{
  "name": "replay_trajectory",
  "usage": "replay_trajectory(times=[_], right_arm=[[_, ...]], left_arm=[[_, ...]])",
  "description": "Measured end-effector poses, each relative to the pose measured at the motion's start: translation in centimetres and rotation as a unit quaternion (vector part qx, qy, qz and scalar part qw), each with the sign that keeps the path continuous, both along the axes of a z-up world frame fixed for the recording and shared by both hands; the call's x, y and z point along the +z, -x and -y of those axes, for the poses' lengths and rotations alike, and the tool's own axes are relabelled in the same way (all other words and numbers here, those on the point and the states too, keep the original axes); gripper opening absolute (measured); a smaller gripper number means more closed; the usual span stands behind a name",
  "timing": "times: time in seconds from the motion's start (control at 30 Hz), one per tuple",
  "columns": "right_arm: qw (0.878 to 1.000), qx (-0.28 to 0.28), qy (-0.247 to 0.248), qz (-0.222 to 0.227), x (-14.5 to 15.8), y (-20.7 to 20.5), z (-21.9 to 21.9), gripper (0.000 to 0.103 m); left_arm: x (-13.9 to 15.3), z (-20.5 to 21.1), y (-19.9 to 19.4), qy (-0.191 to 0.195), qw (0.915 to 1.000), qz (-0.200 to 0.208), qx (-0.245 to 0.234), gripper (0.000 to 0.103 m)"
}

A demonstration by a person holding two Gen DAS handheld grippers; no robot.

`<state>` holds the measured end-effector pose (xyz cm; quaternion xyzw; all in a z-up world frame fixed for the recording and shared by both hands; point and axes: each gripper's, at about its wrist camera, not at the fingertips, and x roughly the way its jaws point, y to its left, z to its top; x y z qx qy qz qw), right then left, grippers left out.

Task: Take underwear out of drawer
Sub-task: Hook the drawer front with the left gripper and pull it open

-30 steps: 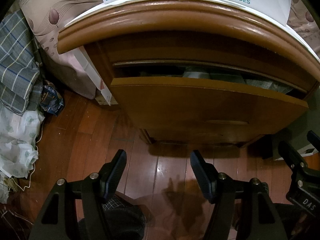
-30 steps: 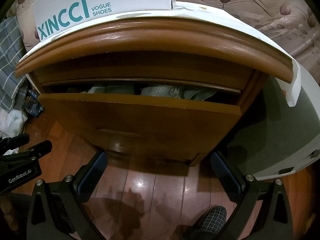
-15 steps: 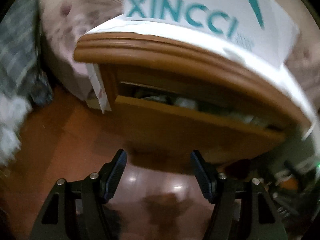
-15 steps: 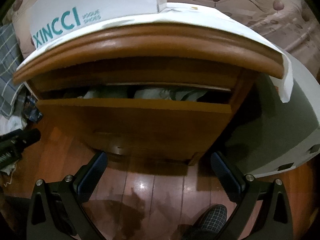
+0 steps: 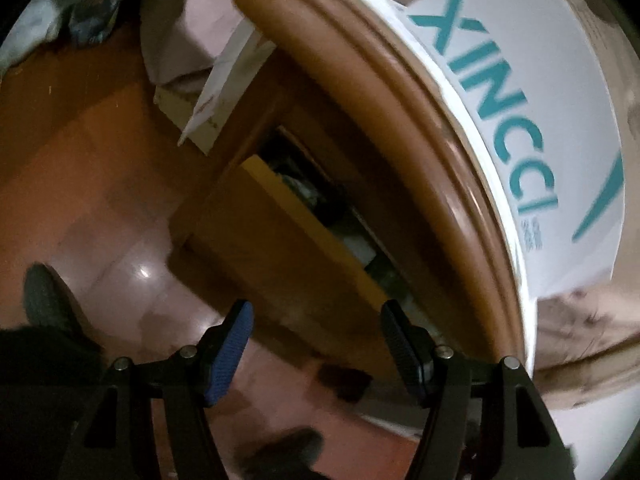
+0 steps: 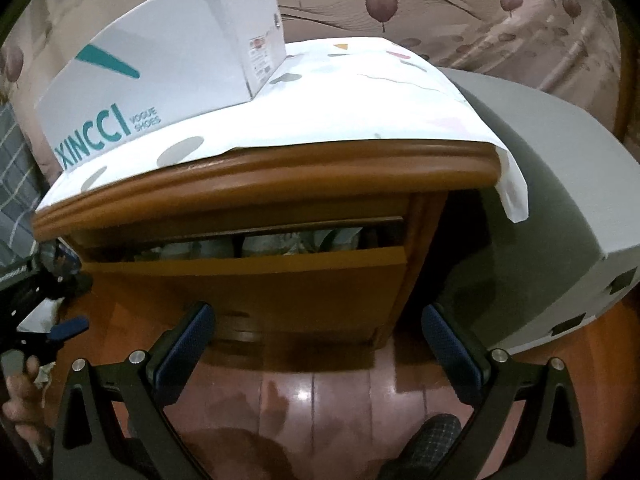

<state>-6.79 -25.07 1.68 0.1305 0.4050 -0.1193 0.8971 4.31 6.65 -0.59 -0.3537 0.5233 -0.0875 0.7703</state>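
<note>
Pale folded underwear (image 6: 280,242) still lies inside the slightly open drawer (image 6: 248,280) of the wooden nightstand (image 6: 260,176), while the left gripper (image 5: 316,344), empty and spread, has rolled sideways toward the gap and the right gripper (image 6: 316,344), spread too, has risen.

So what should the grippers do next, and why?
Probably pull the drawer out further: it is open only a crack, with clothes barely showing. Both the left gripper and right gripper are open and empty, short of it.
</note>
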Motion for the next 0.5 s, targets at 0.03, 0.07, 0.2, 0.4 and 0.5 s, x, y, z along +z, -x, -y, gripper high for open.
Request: replay_trajectory(times=[0.03,0.07,0.2,0.4,0.5], right_arm=[[1.000,-0.001,-0.001,0.001,0.1,0.0,0.1,0.102],[1.000,-0.002,-0.001,0.001,0.2,0.0,0.3,0.102],[1.000,-0.006,0.003,0.008,0.5,0.1,0.6,0.102],[1.000,-0.004,-0.003,0.011,0.7,0.1,1.0,0.102],[1.000,0.000,-0.005,0.009,0.7,0.0,0.9,0.102]], left_arm=[[-0.4,0.0,-0.4,0.016,0.9998,-0.008,0.010,0.068],[-0.8,0.0,-0.6,0.023,0.9995,-0.014,0.016,0.068],[-2.7,-0.5,-1.3,0.058,0.9963,-0.039,0.051,0.068],[-5.1,-1.3,-1.9,0.107,0.9897,-0.039,0.086,0.071],[-5.0,-1.5,-1.7,0.119,0.9879,-0.036,0.093,0.074]])
